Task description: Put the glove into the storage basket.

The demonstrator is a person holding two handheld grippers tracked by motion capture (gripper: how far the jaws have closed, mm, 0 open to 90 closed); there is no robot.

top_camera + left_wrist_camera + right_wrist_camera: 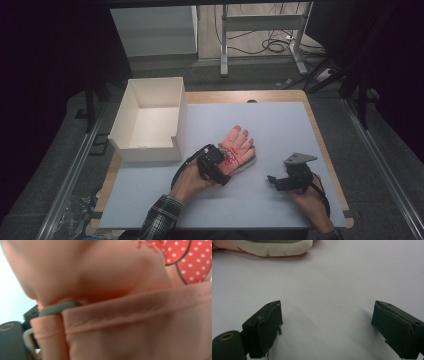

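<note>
Step in hand, as judged: securing the glove at its cuff, presumably for transfer to the box.

Right tool: jaws stand wide apart over the bare white desk, holding nothing and touching nothing. In the high view it rests near the desk's right front, well apart from the glove.

Left tool: set at the cuff of the pink glove. Its own view shows the hemmed cuff pressed close against the camera; the jaws are hidden, so I cannot tell how far they are closed or whether they grip.

Glove: lies flat at mid-desk, fingers pointing away.

Cardboard box: open-topped, at the far left.

Next move calls for a confirmed pinch on the cuff, then a lift clear of the desk.
</note>
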